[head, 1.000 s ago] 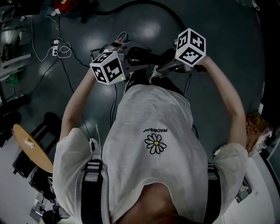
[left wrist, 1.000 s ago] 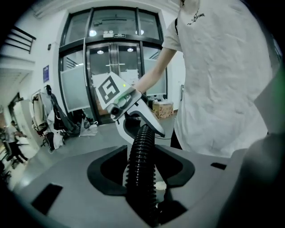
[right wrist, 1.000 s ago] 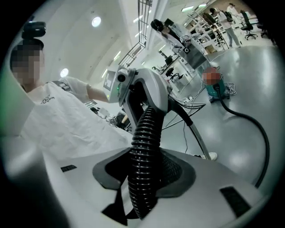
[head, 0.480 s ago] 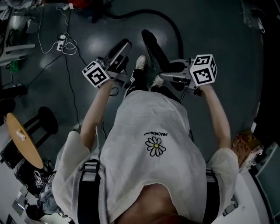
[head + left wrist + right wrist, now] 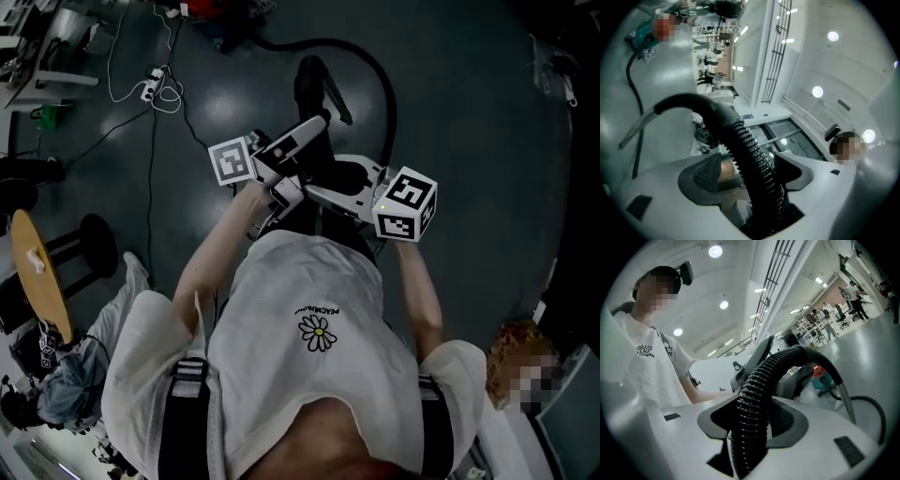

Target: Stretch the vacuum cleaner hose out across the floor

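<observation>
Left claw [image 5: 747, 169] just opened round the hose [image 5: 740, 140], seemingly hidden overhead.

The person wears a white T-shirt [image 5: 309, 300] with a small daisy print [image 5: 318, 332] and dark harness straps [image 5: 190, 422]. The left gripper [image 5: 745, 164] and right gripper [image 5: 752, 413] are white with dark textured pads [image 5: 707, 172], each bearing a black-and-white marker cube [image 5: 232, 161].

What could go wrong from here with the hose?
1. Left gripper has just been opening; hose lies loose between its fingers, so only the right gripper grips it: it may slip or sag.
2. Hose loops across the floor ahead; pulling may drag it into the cables and snag.
</observation>
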The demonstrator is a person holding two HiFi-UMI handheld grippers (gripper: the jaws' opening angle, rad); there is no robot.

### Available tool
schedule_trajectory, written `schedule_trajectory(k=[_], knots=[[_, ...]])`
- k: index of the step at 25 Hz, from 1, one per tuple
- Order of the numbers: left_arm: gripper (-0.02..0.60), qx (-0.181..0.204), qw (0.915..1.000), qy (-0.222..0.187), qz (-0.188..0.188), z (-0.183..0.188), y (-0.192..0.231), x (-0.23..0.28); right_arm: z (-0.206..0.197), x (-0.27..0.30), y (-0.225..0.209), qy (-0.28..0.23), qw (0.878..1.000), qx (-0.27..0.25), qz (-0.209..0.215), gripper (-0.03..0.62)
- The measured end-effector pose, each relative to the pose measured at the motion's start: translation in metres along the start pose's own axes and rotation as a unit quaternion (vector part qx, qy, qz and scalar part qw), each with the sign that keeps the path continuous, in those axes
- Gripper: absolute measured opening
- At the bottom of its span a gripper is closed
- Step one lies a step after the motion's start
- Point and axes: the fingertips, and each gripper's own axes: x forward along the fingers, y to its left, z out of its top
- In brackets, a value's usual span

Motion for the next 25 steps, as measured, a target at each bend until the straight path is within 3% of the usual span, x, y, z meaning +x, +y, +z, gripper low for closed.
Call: schedule_trajectory(k=[5,9,12,15,18,22,25], knots=[[0.328,0.033,0.9914,0.079,-0.099,-0.004,-0.067,-0.03,0.006,0.042,0.063,-0.075,0.997,0.004,0.036,0.175],[0.259,0.065,0.982,0.107,-0.141,-0.049,-0.121,-0.085,-0.028,0.06,0.133,-0.104,0.994,-0.022,0.034,0.175],[0.258,0.121,0.9772,0.102,-0.142,-0.07,-0.163,-0.138,-0.055,0.085,0.186,-0.117,0.99,-0.045,0.058,0.175],[0.258,0.172,0.9743,0.054,-0.135,-0.06,-0.207,-0.207,-0.066,0.133,0.237,-0.102,0.986,-0.068,0.11,0.175],[0.258,0.227,0.9638,0.023,-0.137,-0.056,-0.267,-0.286,-0.077,0.19,0.308,-0.091,0.978,-0.103,0.157,0.175],[0.258,0.29,0.9467,0.023,-0.138,-0.105,-0.326,-0.352,-0.117,0.211,0.395,-0.101,0.969,-0.119,0.191,0.175],[0.258,0.311,0.939,0.039,-0.141,-0.171,-0.348,-0.38,-0.165,0.195,0.447,-0.111,0.968,-0.123,0.187,0.175]])
